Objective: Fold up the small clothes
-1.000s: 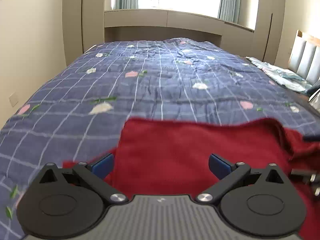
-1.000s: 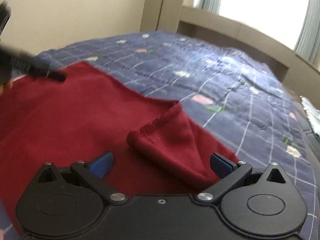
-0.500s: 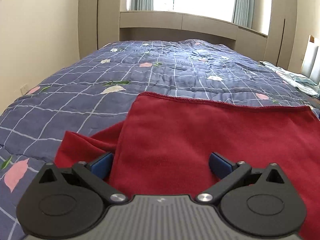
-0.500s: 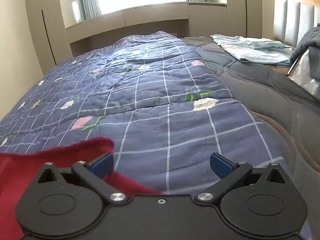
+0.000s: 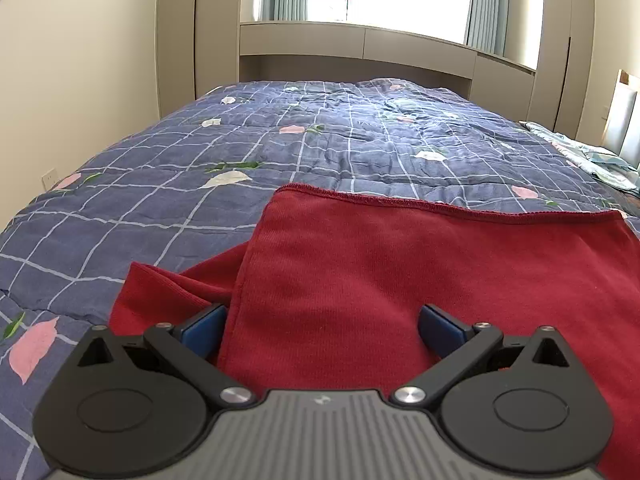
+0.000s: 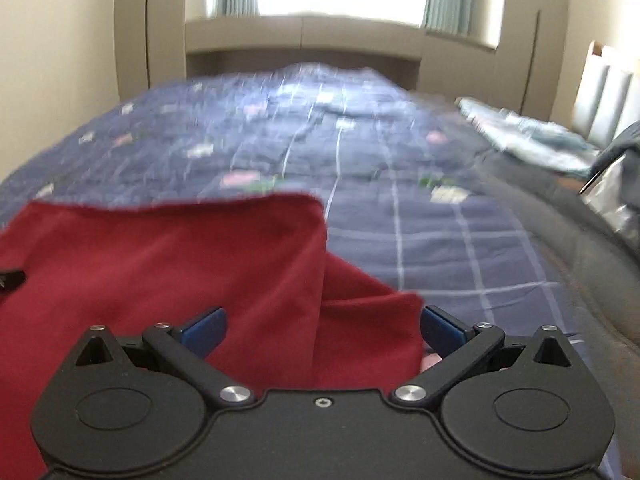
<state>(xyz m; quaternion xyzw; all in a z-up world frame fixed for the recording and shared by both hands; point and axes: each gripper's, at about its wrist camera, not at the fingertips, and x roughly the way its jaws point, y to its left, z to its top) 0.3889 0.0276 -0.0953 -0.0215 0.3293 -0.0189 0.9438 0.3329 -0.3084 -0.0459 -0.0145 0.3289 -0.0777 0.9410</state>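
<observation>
A dark red garment [image 5: 400, 272] lies on the blue checked quilt [image 5: 280, 152], its upper layer folded over with a stitched hem along the far edge. A lower layer sticks out at the left. My left gripper [image 5: 322, 330] stands open just above the cloth's near left part, blue pads apart, nothing held. In the right wrist view the same red garment [image 6: 180, 264] fills the lower left, with a flap [image 6: 368, 328] poking out under its right edge. My right gripper [image 6: 322, 330] is open over that right edge. A bit of the left gripper shows at the far left.
The quilt [image 6: 400, 208] covers a large bed. Pale blue bedding [image 6: 532, 136] and a padded headboard [image 6: 600, 108] are at the right, with a dark bundle [image 6: 624, 168] beside them. Beige cabinets [image 5: 360, 48] and a bright window lie beyond; a wall stands at the left.
The red cloth has been laid down flat, folded over. Both grippers stay open. The right wrist view swung out to the right and has come back over the garment's right edge, still blurred.
</observation>
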